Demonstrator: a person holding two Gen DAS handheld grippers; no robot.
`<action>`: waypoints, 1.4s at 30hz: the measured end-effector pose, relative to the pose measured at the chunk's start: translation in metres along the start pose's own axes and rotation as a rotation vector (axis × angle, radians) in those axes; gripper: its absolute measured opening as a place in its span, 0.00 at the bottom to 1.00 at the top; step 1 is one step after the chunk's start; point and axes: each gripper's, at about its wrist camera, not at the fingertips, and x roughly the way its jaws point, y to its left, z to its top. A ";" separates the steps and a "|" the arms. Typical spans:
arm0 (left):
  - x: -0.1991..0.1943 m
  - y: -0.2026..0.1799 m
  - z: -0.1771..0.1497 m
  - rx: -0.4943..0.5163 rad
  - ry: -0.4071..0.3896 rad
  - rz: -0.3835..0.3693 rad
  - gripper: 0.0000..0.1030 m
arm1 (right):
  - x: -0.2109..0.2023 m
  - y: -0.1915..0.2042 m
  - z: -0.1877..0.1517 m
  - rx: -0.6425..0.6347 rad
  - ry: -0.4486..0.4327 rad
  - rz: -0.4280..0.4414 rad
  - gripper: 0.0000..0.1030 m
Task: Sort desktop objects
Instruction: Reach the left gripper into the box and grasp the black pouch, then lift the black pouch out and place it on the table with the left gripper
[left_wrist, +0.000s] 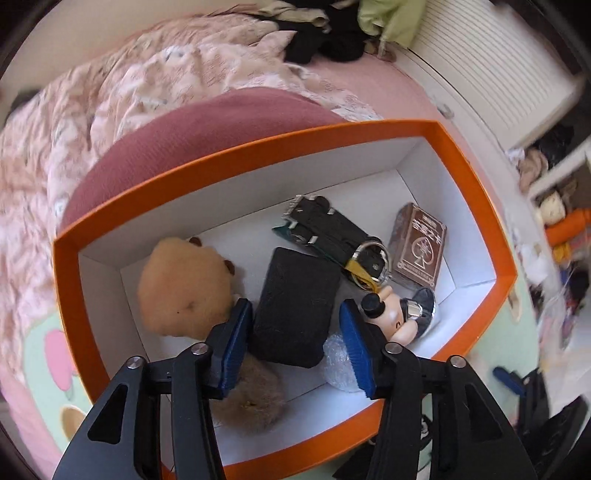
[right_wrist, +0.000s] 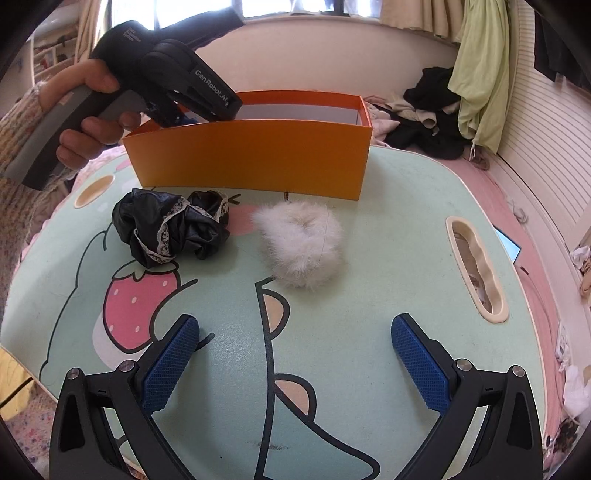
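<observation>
My left gripper (left_wrist: 295, 310) hangs over the open orange box (left_wrist: 476, 206), shut on a black rectangular case (left_wrist: 295, 306) that sits tilted between its blue pads. In the box below lie a tan plush bear (left_wrist: 184, 284), a black strap with a key ring (left_wrist: 328, 232), a brown card deck (left_wrist: 419, 247) and a small figurine (left_wrist: 391, 314). In the right wrist view a hand holds the left gripper (right_wrist: 184, 118) with its tips dipped into the box (right_wrist: 251, 158). My right gripper (right_wrist: 295, 325) stands open low over the table, nothing between its fingers.
On the mint cartoon-print table (right_wrist: 388, 258), in front of the box, lie a black lace-trimmed scrunchie (right_wrist: 170, 229) and a white fluffy scrunchie (right_wrist: 303, 247). A handle slot (right_wrist: 476, 269) opens at the table's right. Bedding and clothes lie behind.
</observation>
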 end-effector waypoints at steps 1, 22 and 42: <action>0.000 0.008 0.000 -0.045 -0.005 -0.032 0.45 | 0.000 0.000 0.000 0.000 0.000 0.000 1.00; -0.112 -0.030 -0.073 0.070 -0.351 -0.072 0.39 | 0.000 0.000 0.001 0.005 -0.004 -0.005 1.00; -0.076 -0.013 -0.173 -0.137 -0.457 0.066 0.74 | 0.000 0.000 0.001 0.011 -0.006 -0.008 1.00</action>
